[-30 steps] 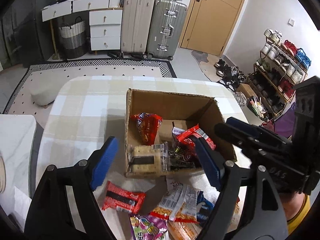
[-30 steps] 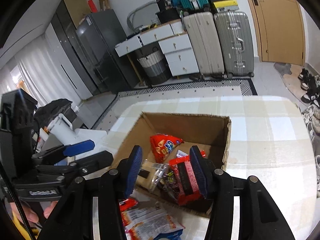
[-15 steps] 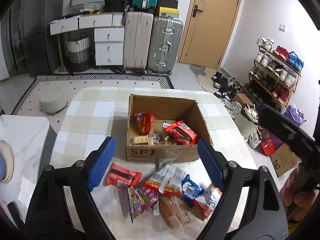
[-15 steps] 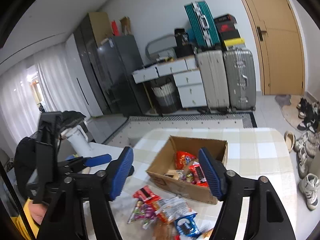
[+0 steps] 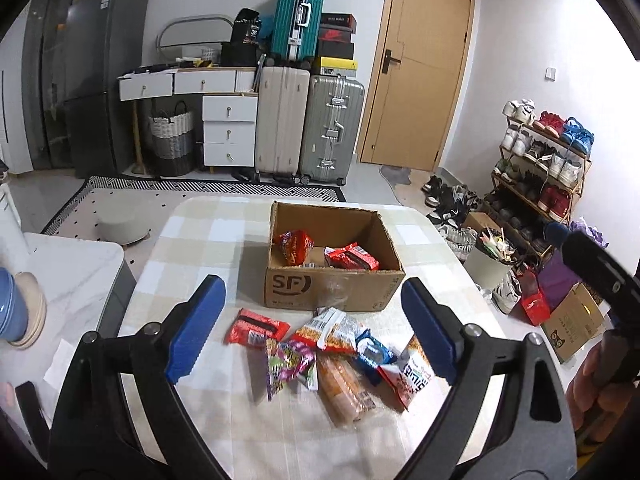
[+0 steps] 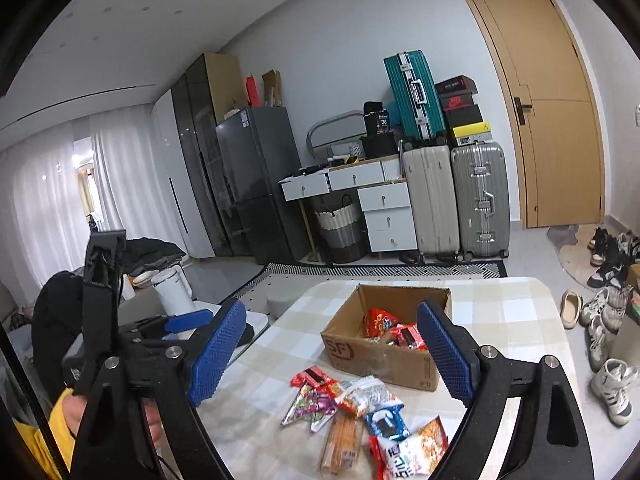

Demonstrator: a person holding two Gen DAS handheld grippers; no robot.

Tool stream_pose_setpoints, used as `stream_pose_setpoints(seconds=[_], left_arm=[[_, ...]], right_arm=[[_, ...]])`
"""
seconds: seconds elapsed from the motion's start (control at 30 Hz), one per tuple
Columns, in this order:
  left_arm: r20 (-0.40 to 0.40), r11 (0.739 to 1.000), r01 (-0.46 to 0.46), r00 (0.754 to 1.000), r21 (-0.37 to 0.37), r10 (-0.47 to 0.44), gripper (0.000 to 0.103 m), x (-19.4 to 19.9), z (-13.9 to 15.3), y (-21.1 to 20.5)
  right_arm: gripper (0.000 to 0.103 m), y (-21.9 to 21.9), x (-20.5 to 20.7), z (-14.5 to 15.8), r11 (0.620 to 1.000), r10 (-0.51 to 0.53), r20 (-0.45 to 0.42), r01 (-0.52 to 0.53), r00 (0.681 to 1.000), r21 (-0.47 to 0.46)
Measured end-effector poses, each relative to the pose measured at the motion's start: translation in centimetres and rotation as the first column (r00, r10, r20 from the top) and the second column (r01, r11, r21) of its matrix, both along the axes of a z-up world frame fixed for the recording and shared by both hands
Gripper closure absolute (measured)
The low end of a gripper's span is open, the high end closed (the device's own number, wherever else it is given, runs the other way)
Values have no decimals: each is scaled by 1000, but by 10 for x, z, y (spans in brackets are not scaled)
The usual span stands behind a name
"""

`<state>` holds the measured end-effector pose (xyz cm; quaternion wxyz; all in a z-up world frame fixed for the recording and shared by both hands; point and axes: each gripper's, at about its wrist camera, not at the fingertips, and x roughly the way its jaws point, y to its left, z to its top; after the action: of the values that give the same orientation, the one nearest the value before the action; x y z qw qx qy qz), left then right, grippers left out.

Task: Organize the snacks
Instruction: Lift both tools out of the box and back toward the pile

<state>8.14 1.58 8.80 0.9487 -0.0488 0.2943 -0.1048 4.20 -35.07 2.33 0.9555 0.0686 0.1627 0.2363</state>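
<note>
**A:** So, box contents?

**B:** Cardboard box (image 5: 334,288) open-topped on the checked table (image 5: 200,236), SF logo on the near wall. Inside: an orange-red chip bag (image 5: 295,245) leaning on the left wall, a red wrapped snack (image 5: 352,257) lying right of centre. More wrappers sit low between them, can't tell what.

**A:** And outside it?

**B:** Loose pile on the table just in front of the box. Red flat packet (image 5: 256,327) leftmost, long axis roughly left-right. Purple-green candy bag (image 5: 286,364) next to it, long axis running toward the camera. Orange-and-white bag (image 5: 330,330) closest to the box wall. Orange bar pack (image 5: 344,390) has its long axis angled away from the box, near end pointing toward the camera. Blue cookie pack (image 5: 374,356) is beside it, then a red-and-white bag (image 5: 410,372) at the right end, tilted.

**A:** Grippers?

**B:** Left gripper (image 5: 312,332) spread wide, nothing between the blue pads, above the pile. Right gripper (image 6: 332,354) also wide apart and empty, held above the table's near edge with box and pile ahead of it.

**A:** Surroundings?

**B:** Suitcases (image 5: 308,128) and a white drawer unit (image 5: 228,132) against the far wall, shoe rack (image 5: 544,160) on the right.
</note>
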Motion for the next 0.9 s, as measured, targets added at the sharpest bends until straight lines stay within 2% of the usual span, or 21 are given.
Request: stream_pose_setpoints(seconds=[0.07,0.1,0.2,0.4,0.63,0.9], left_arm=[[12,1000,3,1000,-2,-3,7,-18,-2,3],[21,1000,1,1000,-3,-1,1,-24,-4,4],[53,1000,-5,999,4,5,1,-47,-13,5],[41,1000,-16,999,26,15,1,-67,-51,11],[-48,996,-32,998,79,35,1,-55,-115,18],[-145,998,-24,989,65,34,1,-13,-156,19]], right_arm=[[9,0,-9,-10,1000,3,6,-3,1000,2],[9,1,-13,-16,1000,8,5,-8,1000,4],[9,1,-21,-33,1000,10,-6,-10,1000,-4],[8,0,-31,-75,1000,19,-46,-19,999,6],[8,3,-28,-117,999,12,-101,-15,995,-31],[8,1,-8,-145,1000,-3,-165,-1,986,-25]])
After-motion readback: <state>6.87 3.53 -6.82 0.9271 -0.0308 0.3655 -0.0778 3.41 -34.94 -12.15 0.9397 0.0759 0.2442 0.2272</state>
